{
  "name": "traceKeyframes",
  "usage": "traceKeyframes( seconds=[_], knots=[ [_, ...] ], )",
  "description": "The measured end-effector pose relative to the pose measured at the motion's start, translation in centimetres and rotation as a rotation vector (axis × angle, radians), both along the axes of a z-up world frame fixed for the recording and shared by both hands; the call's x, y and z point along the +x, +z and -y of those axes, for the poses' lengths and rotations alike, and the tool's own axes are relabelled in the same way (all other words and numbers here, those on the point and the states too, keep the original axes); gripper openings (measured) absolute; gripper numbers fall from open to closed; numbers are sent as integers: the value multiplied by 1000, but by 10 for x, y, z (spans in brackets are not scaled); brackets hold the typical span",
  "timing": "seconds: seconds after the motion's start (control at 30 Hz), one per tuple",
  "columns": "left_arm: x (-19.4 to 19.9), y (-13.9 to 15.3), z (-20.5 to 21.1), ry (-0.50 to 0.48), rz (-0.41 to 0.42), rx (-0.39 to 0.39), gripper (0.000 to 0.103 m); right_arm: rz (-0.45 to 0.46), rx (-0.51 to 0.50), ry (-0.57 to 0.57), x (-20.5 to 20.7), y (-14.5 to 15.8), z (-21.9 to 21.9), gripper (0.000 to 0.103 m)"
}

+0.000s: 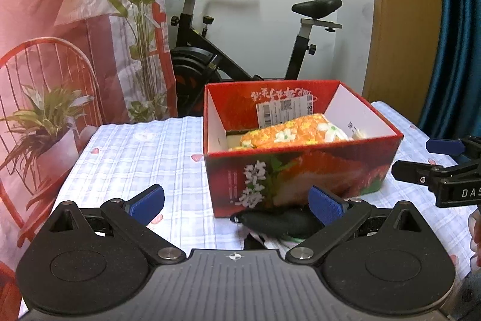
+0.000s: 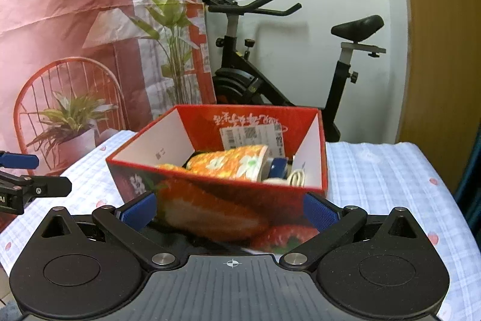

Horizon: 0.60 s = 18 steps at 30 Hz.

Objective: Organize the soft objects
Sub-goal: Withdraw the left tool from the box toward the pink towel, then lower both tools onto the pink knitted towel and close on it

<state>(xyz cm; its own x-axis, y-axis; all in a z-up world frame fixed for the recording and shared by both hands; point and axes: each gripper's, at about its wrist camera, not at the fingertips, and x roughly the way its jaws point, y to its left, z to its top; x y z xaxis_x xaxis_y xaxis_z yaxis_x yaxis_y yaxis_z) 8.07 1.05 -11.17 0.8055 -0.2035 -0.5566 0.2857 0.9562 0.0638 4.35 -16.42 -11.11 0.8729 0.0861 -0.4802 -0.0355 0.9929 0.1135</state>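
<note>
A red strawberry-print box [image 1: 300, 176] stands open on the checked tablecloth [image 1: 135, 158]. Inside it lies an orange floral cloth [image 1: 288, 134]. A black soft item [image 1: 276, 223] lies on the table against the box's near wall, between the fingers of my left gripper [image 1: 237, 202], which is open and holds nothing. In the right wrist view the box [image 2: 210, 209] fills the gap of my open right gripper [image 2: 230, 211], and the floral cloth [image 2: 228, 163], a blue item [image 2: 278, 166] and a white item [image 2: 296, 178] show inside. Each gripper appears at the edge of the other's view.
A black exercise bike [image 1: 240, 50] stands behind the table against the white wall. A pink backdrop printed with a chair and plants [image 1: 60, 50] hangs at the left. A wooden door [image 1: 402, 20] and a blue curtain [image 1: 457, 35] are at the right.
</note>
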Motion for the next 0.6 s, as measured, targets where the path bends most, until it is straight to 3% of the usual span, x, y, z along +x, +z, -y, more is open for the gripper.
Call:
traceKeyframes(
  seconds=[0.6],
  knots=[
    [-21, -18, -17, -8, -50, -24, 101, -56, 18, -41, -48, -50, 2, 103]
  ],
)
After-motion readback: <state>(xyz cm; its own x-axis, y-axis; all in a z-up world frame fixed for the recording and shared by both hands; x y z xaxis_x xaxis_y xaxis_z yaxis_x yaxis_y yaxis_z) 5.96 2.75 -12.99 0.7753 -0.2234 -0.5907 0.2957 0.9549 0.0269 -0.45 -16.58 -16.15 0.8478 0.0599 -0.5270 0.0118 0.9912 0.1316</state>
